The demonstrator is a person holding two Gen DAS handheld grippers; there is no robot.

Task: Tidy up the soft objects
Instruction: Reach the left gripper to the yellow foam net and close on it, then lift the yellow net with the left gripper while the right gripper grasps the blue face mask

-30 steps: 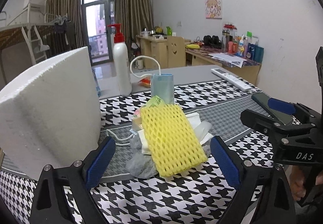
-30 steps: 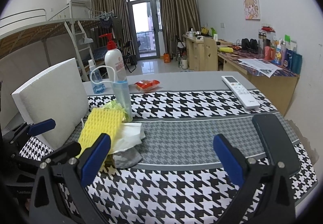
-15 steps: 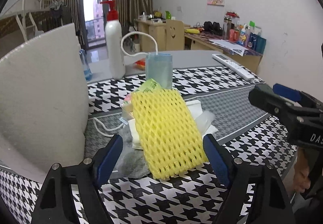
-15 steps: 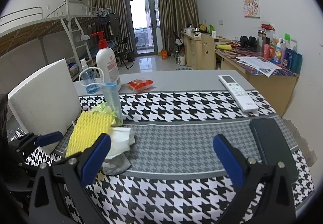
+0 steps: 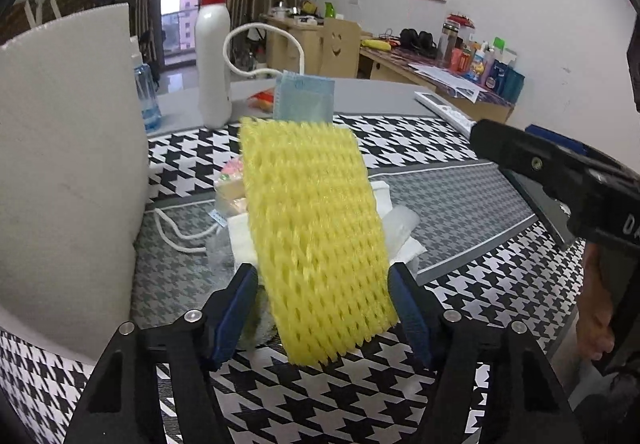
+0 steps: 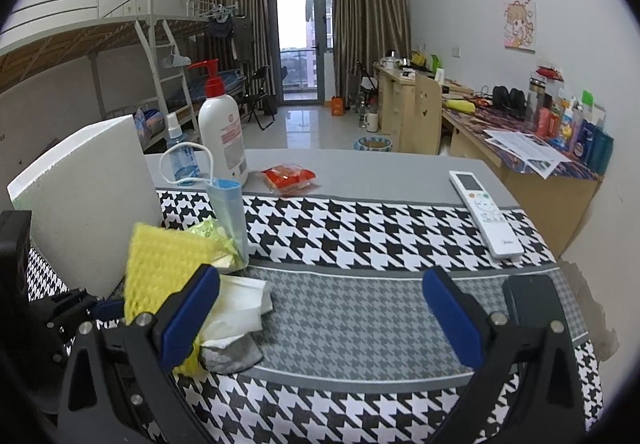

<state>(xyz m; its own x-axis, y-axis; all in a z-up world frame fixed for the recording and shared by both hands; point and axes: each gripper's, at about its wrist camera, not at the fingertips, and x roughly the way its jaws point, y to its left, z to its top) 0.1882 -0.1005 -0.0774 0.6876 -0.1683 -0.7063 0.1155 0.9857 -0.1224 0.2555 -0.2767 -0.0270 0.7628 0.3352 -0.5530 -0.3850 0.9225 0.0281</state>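
A yellow foam net sleeve (image 5: 316, 228) lies on top of a pile of soft things: white tissue (image 5: 396, 240), a grey cloth (image 6: 234, 354), a blue face mask (image 5: 306, 99) standing behind. My left gripper (image 5: 324, 308) is open, its blue pads on either side of the sleeve's near end. The sleeve (image 6: 160, 264) also shows in the right wrist view. My right gripper (image 6: 320, 316) is open and empty, right of the pile over the grey band of the tablecloth.
A big white foam block (image 5: 64, 171) stands left of the pile. A pump bottle (image 6: 222, 131), a small spray bottle (image 6: 180, 155), a red snack packet (image 6: 290, 177), a white remote (image 6: 484, 213) and a dark phone (image 6: 532, 304) lie on the houndstooth table (image 6: 360, 224).
My left gripper has moved forward to the pile, so its pads now flank the yellow sleeve, and the jaws have narrowed. My right gripper has stayed open and shifted little.
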